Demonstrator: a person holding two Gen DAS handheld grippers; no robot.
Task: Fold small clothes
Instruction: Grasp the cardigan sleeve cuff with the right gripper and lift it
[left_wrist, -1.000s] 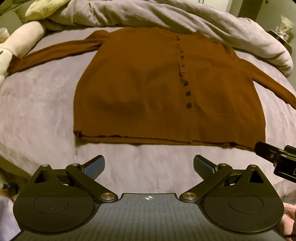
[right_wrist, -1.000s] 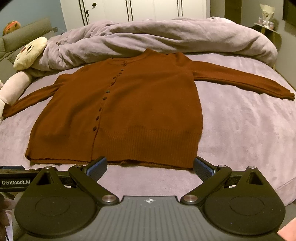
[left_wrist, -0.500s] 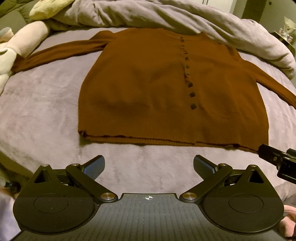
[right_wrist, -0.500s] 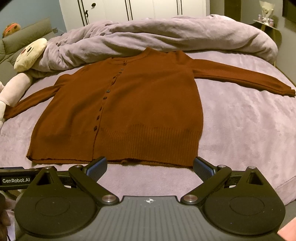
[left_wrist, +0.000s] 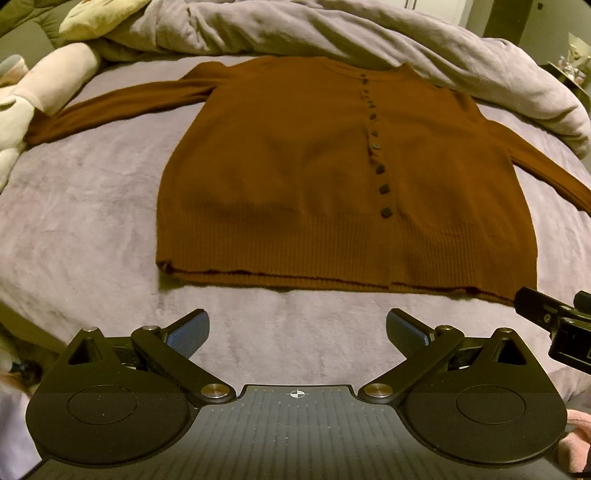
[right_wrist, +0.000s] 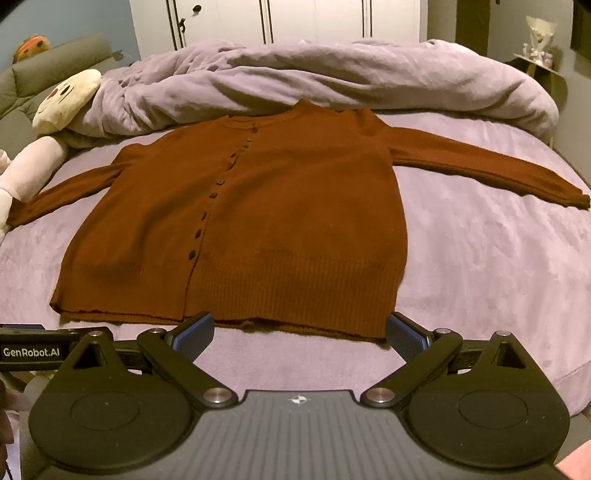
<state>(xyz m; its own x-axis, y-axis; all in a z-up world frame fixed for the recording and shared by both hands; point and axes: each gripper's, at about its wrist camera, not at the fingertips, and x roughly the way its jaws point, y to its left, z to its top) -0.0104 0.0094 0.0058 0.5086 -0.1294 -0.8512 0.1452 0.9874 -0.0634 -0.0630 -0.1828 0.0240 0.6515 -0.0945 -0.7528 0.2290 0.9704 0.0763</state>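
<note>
Cardigan (left_wrist: 295, 177) beyond both spread grippers

Cardigan (left_wrist: 295, 177) R sleeve cut off by left-wrist frame edge; plush toy (right_wrist: 22, 177) partly cropped.

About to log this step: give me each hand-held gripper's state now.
Left hand-held gripper: open, holding nothing.
Right hand-held gripper: open, holding nothing, at the cardigan hem.

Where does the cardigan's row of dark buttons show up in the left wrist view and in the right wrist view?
Left wrist view: the button row runs down right of centre on the cardigan.
Right wrist view: the button row slants down left of centre on the cardigan.
Shared landmark: the bunched grey duvet behind the collar.
</note>
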